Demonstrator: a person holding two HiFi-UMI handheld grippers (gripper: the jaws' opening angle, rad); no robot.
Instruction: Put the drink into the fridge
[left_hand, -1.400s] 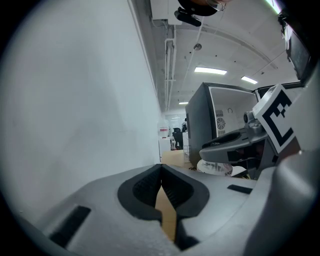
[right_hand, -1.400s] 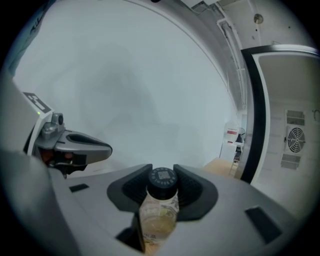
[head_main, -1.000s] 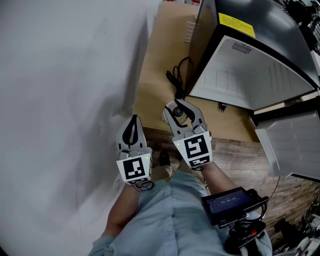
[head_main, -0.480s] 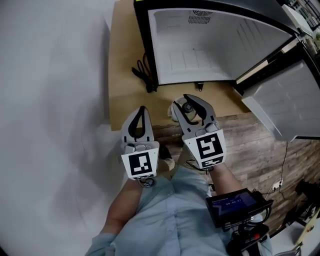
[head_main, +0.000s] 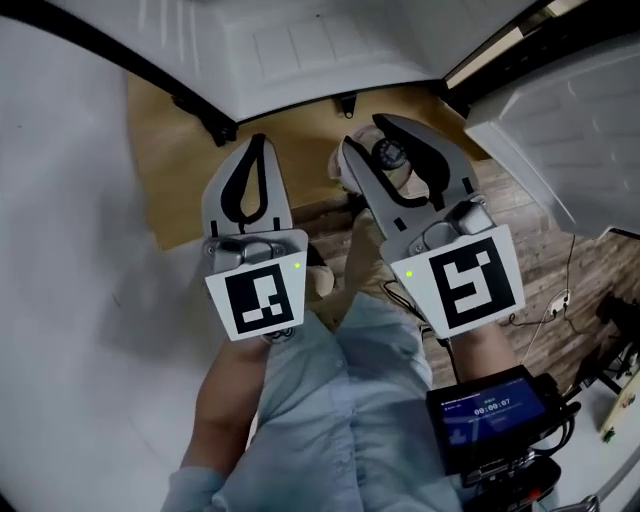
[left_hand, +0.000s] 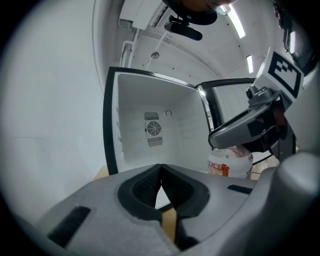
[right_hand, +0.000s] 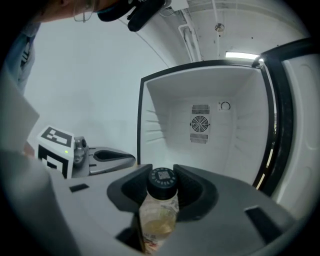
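White plastic lines the open fridge (right_hand: 172, 125), its round fan grille (right_hand: 200, 123) set in the back wall, as a person holding a gripper in each hand stands facing it. The right gripper (head_main: 368, 138) is closed partway on the drink (right_hand: 159, 210), a small clear bottle of pale liquid with a black cap, gripped upright by the neck between the dark pads, the cap standing just above them. The bottle is held in front of the fridge opening, outside the cabinet. The left gripper (head_main: 258, 145), just beside the right and at about the same level, has its jaw tips pressed together with nothing between them, only an oval gap behind the tips. From the head view, both tools point toward the lower edge of the fridge, which stands on a brown sheet (head_main: 290, 140) laid over a wood-plank floor (head_main: 530, 240); the fridge door (head_main: 560, 120) is swung out to the right. Each gripper carries a cube with black-and-white square markers (head_main: 465, 285). The person's light-blue shirt (head_main: 340, 420) fills the lower frame, and a small lit screen (head_main: 495, 415) sits below the right forearm.
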